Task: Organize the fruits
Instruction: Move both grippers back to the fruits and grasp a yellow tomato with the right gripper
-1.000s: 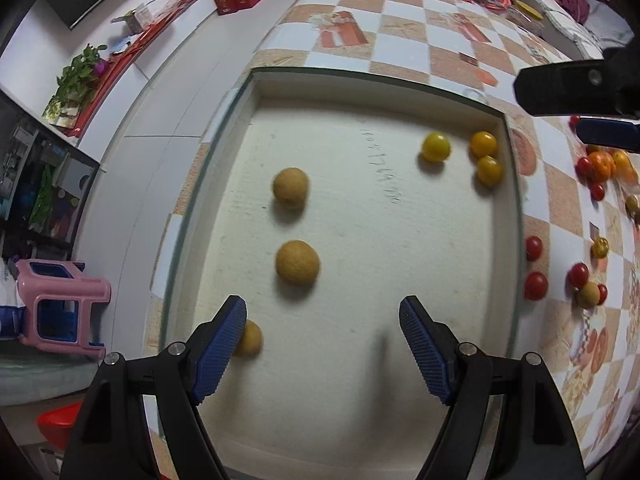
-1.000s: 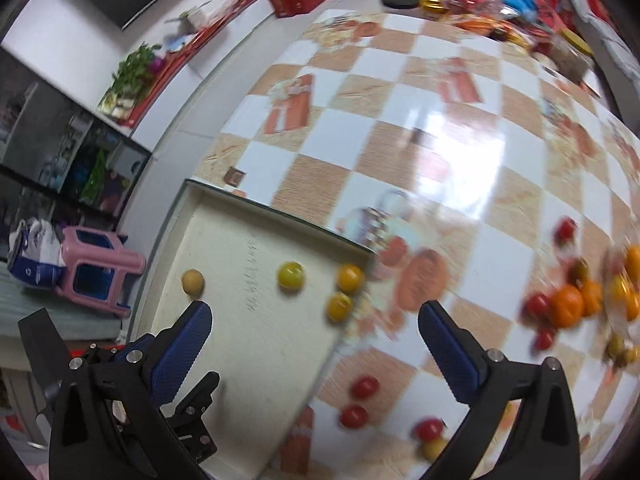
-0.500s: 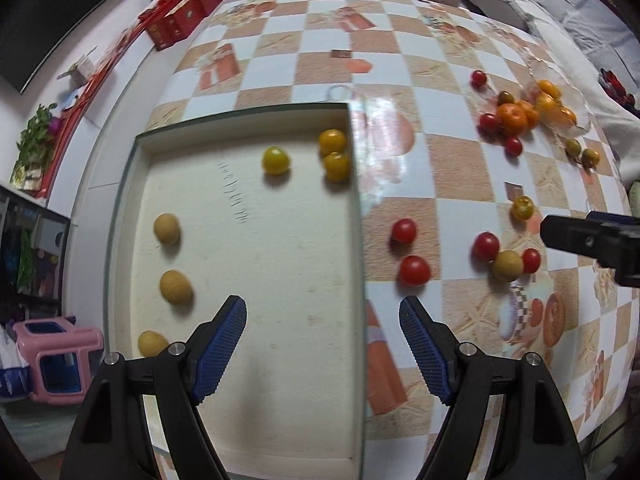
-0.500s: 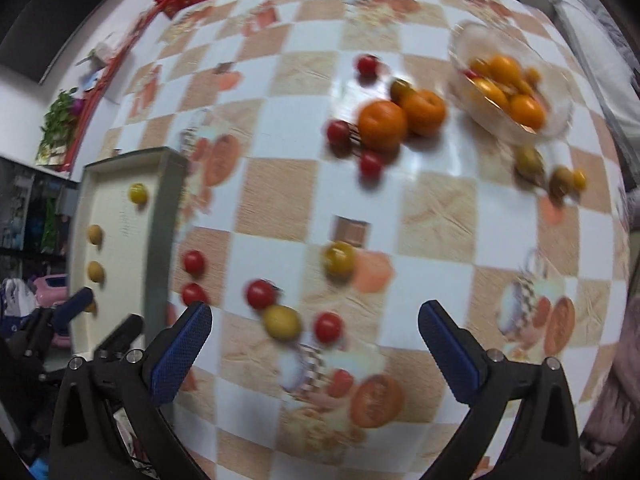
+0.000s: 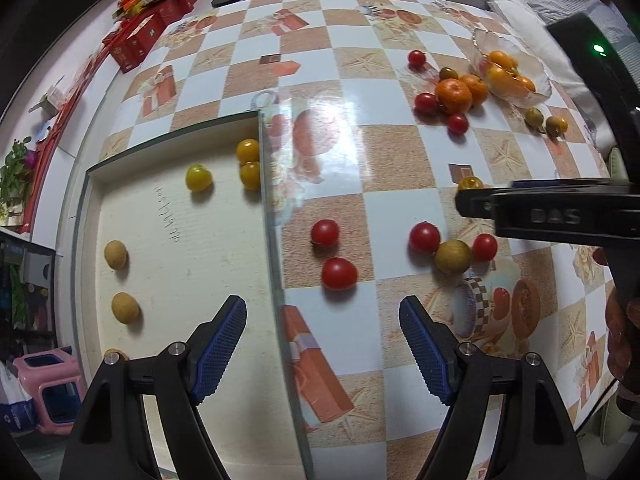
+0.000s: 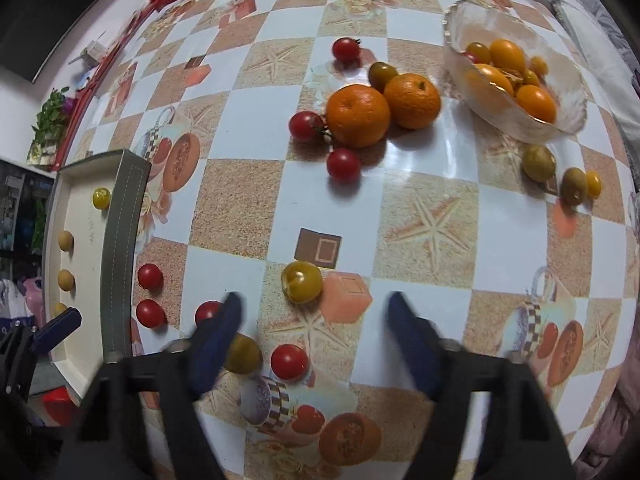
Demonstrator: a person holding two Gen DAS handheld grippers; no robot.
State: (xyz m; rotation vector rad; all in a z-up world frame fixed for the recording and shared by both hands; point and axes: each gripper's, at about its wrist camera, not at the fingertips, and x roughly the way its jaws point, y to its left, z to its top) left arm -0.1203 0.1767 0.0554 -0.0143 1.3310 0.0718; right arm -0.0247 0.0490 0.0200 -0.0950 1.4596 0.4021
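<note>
The left claw (image 5: 322, 344) is spread wide and holds nothing, hovering over the right-hand wall of the shallow tray (image 5: 267, 216), with one finger above the tray floor and the other above the checkered table (image 5: 396, 160). Just ahead of it, between its fingertips, lie two red tomatoes (image 5: 339, 274) on the table; farther ahead and to its left, three yellow tomatoes (image 5: 198, 178) sit at the tray's far end, and brown longans (image 5: 116, 255) lie well to its left in the tray. The right claw (image 6: 314, 326) is also spread and empty, blurred in its own view, with a yellow tomato (image 6: 301, 282) just ahead between its fingertips. A red tomato (image 6: 289, 361) and a longan (image 6: 245, 354) sit near its left finger. Well beyond it lie two oranges (image 6: 358, 116), and to the far right a glass bowl (image 6: 516, 120) holding yellow fruit.
</note>
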